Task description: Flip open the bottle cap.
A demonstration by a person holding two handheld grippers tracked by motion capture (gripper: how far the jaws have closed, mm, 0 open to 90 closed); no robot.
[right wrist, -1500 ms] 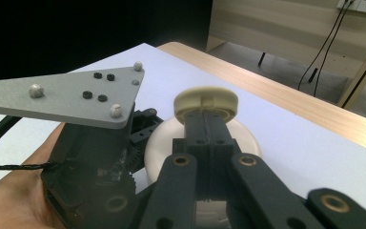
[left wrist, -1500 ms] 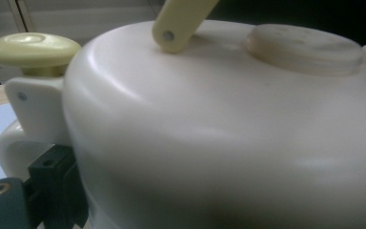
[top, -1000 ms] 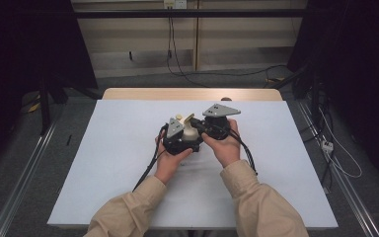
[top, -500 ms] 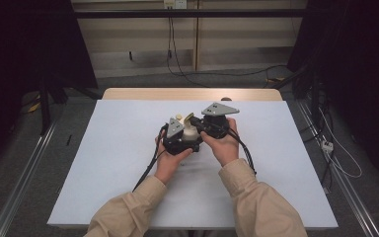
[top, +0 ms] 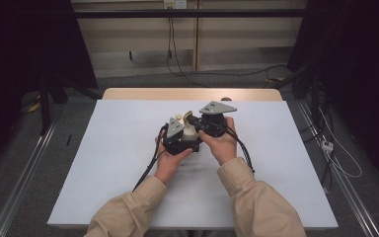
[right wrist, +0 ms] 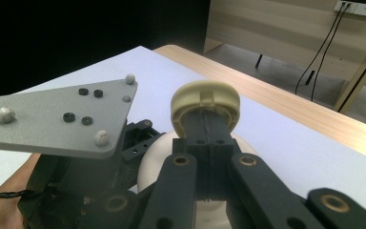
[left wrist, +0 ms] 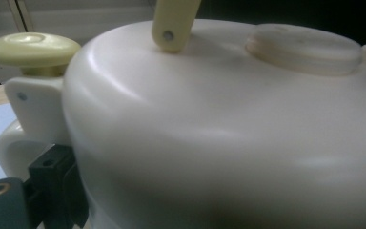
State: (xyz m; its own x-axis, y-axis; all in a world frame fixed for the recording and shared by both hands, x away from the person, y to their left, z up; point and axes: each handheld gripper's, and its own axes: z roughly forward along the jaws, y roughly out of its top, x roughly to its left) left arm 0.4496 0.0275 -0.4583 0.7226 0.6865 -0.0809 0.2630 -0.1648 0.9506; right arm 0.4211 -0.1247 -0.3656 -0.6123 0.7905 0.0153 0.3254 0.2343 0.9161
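Note:
A white rounded pot (top: 191, 132) is held over the middle of the table between both grippers. In the left gripper view its body (left wrist: 219, 143) sits very close, with a yellow knob (left wrist: 32, 47) at the left, a yellow strip (left wrist: 174, 21) on top and a round lid (left wrist: 305, 47). My left gripper (top: 177, 137) is shut on the pot; one dark jaw shows beside the pot's looped handle, the other is hidden. My right gripper (right wrist: 205, 125) has its jaws pressed together, tips right at the yellow knob (right wrist: 205, 95). Whether they pinch anything is hidden.
The white table top (top: 276, 148) lies bare around the hands, with a wooden strip (top: 192, 94) along its far edge. Black cables (top: 148, 168) trail from the grippers toward the person. The left gripper's grey plate (right wrist: 62, 117) sits close beside the right jaws.

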